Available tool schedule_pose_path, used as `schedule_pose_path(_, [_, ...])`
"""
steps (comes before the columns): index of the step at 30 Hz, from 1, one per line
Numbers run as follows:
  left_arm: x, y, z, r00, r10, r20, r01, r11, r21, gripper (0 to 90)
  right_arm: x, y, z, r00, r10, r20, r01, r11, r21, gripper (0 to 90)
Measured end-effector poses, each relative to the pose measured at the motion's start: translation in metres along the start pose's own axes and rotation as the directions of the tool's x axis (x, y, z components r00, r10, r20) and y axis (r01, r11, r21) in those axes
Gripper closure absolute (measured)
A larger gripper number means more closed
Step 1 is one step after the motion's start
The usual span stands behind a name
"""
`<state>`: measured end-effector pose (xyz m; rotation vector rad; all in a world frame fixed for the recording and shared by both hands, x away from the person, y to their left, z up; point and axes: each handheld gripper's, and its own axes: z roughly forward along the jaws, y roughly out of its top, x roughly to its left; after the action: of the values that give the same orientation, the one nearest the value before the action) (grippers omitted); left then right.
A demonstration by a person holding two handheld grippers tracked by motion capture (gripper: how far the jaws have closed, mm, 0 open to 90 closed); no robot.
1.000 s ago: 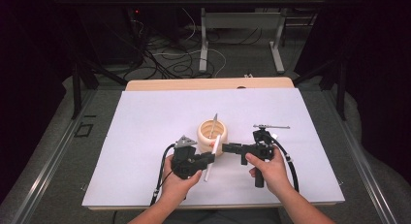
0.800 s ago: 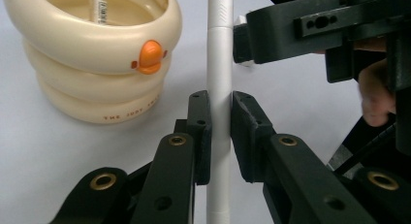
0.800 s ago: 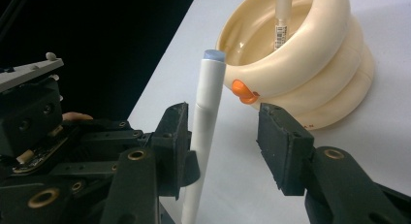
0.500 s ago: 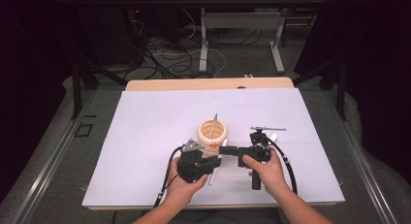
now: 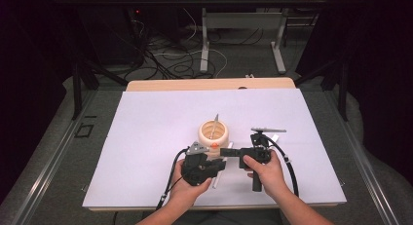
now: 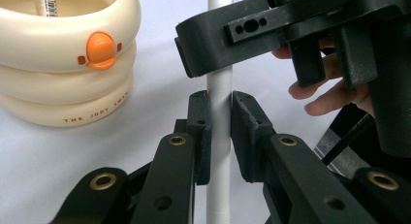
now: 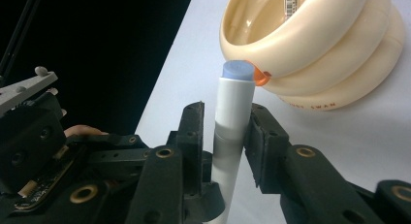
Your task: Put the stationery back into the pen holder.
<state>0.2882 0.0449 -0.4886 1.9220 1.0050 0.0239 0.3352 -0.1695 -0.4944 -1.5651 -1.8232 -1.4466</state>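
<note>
Left gripper view: left gripper (image 6: 220,136) has both jaws pinched onto the barrel of a white marker (image 6: 219,88), low on the shaft. The cream ribbed cup (image 6: 68,54) with the orange duck-bill knob sits just beside it, up and to the side.

Right gripper view: right gripper (image 7: 227,136) is clamped on the same marker (image 7: 233,112), on the upper section just under the blue end (image 7: 238,70). There's a seam on the barrel right at the jaw line, so it probably has the cap. The marker tip end sits close in front of the cup (image 7: 315,49), not touching as far as I can tell.

High view: both grippers meet just on the near side of the cup (image 5: 213,134), left (image 5: 204,164) and right (image 5: 238,152) nearly head to head. One stick-like item already stands in the cup.

My read: two-handed grip on the marker, either uncapping or capping. Next move needs a straight pull along the barrel axis, left gripper staying rigid, no twist toward the cup.
</note>
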Motion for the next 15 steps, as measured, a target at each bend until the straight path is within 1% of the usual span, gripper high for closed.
schedule_pose_path(1, [-0.0001,-0.0001,0.0001,1.0,0.0,0.0,0.0,1.0,0.001,78.5,-0.0012,-0.0001,-0.0004,1.0,-0.009,-0.001,0.009,1.0,0.011,72.5])
schedule_pose_path(3, [-0.0003,-0.0003,0.0004,1.0,0.001,0.001,-0.001,1.0,0.001,78.5,-0.0006,-0.0002,0.0001,1.0,0.003,0.001,-0.003,1.0,0.013,74.8])
schedule_pose_path(5, [-0.0003,-0.0004,0.0005,1.0,0.001,0.002,-0.001,1.0,0.001,78.5,-0.0013,-0.0003,0.0005,1.0,0.002,0.003,-0.002,1.0,0.014,76.9])
schedule_pose_path(15, [0.0,-0.0007,0.001,1.0,0.002,0.002,-0.002,1.0,0.004,78.5,-0.001,-0.0011,0.0008,1.0,0.003,0.008,-0.003,1.0,0.013,78.0])
